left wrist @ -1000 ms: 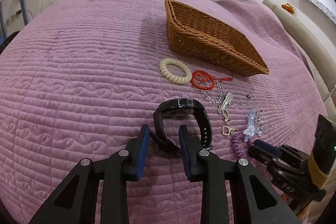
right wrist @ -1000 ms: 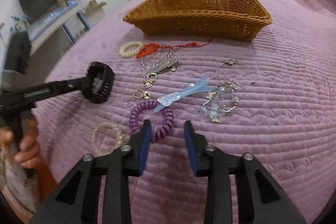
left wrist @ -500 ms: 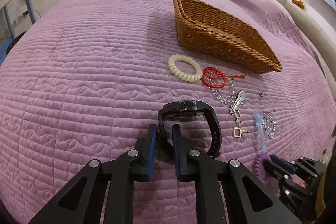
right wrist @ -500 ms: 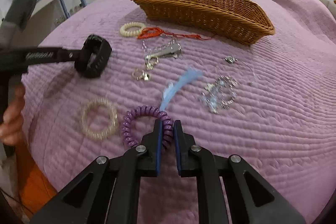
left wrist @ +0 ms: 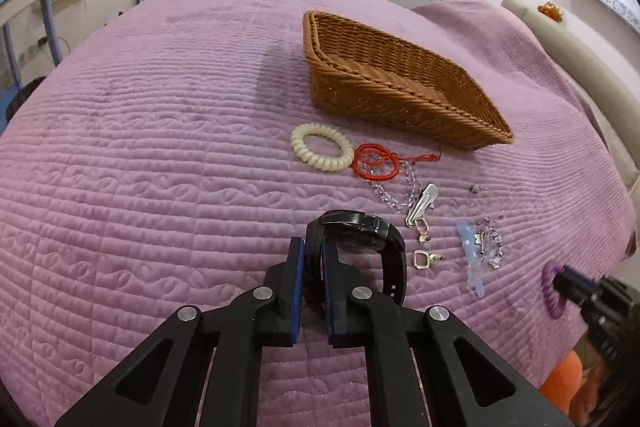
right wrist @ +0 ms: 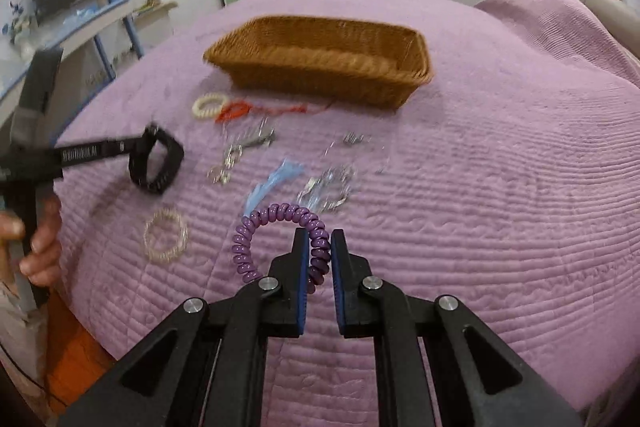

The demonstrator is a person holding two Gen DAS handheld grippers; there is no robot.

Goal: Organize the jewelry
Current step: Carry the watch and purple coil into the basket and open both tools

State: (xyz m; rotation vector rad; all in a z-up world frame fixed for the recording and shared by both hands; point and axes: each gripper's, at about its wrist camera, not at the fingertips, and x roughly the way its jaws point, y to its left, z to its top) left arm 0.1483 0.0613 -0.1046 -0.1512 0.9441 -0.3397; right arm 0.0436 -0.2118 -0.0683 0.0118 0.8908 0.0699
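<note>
Now | left gripper (left wrist: 313,251): black watch (left wrist: 360,239) | right gripper (right wrist: 319,245): purple coil (right wrist: 276,227)

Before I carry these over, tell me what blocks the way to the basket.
Nothing visible does. The left gripper holds the black watch and the right gripper the purple coil bracelet; the loose jewelry lies flat before the open-topped basket.

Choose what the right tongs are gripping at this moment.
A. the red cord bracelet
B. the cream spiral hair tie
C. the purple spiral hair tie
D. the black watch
C: the right tongs are shut on the purple spiral hair tie, lifted off the bedspread; the black watch is in the left tongs.
</note>
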